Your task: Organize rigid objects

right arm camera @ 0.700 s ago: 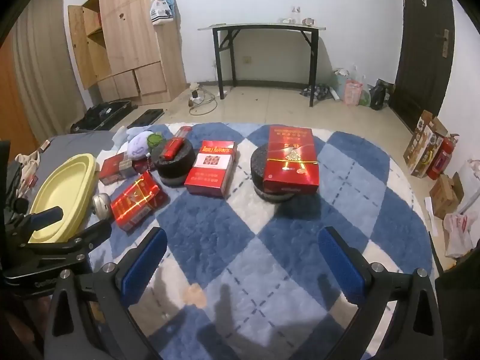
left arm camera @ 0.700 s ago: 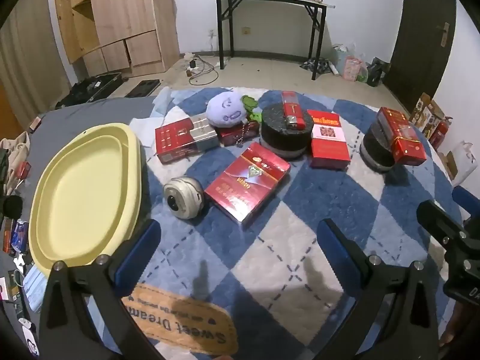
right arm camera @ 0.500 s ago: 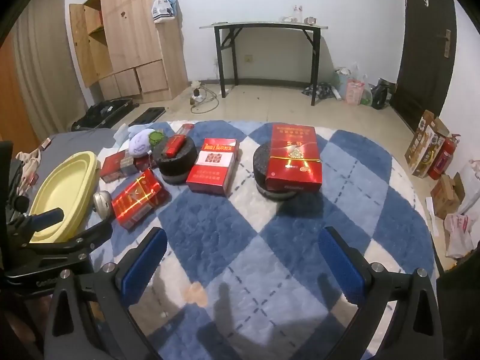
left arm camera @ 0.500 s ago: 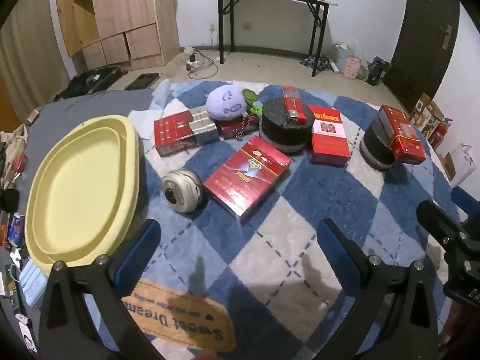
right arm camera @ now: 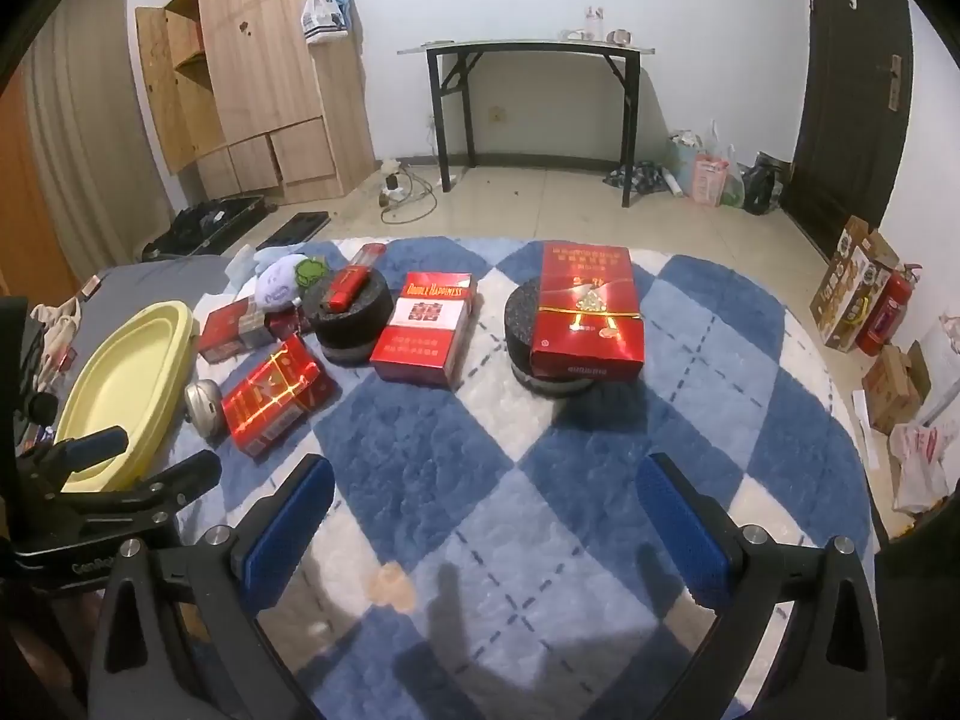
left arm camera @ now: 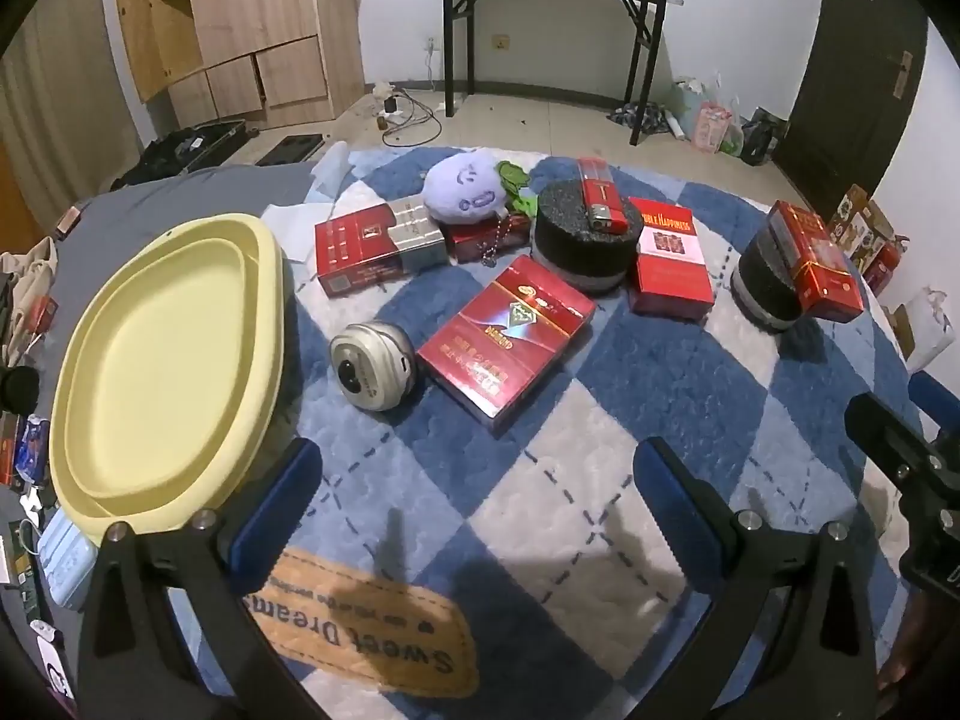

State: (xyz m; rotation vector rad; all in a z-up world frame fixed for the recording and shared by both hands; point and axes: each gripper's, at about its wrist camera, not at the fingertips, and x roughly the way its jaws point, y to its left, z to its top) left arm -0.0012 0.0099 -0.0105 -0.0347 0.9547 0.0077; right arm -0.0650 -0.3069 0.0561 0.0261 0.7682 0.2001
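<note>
Several red boxes lie on a blue and white checked rug (left arm camera: pixel 600 450). A shiny red box (left arm camera: pixel 507 336) lies beside a round silver tin (left arm camera: pixel 373 373). A Double Happiness box (left arm camera: pixel 669 267) leans against a black round block (left arm camera: pixel 585 246) that carries a small red box (left arm camera: pixel 600 195). Another red box (right arm camera: pixel 587 309) rests on a second black block (right arm camera: pixel 522 330). A yellow oval basin (left arm camera: pixel 162 354) stands at the left. My left gripper (left arm camera: pixel 477 498) is open and empty above the rug's near edge. My right gripper (right arm camera: pixel 486 516) is open and empty, right of it.
A purple plush toy (left arm camera: pixel 465 189) sits among the boxes at the back. A "Sweet Dreams" label (left arm camera: pixel 366 630) marks the rug's near edge. Clutter lies left of the basin. A black-legged table (right arm camera: pixel 528 114), a wooden cabinet (right arm camera: pixel 264 96) and cartons (right arm camera: pixel 858 294) stand beyond.
Both grippers have risen and tilted a little; the objects sit slightly lower in both views. Nothing on the rug has moved.
</note>
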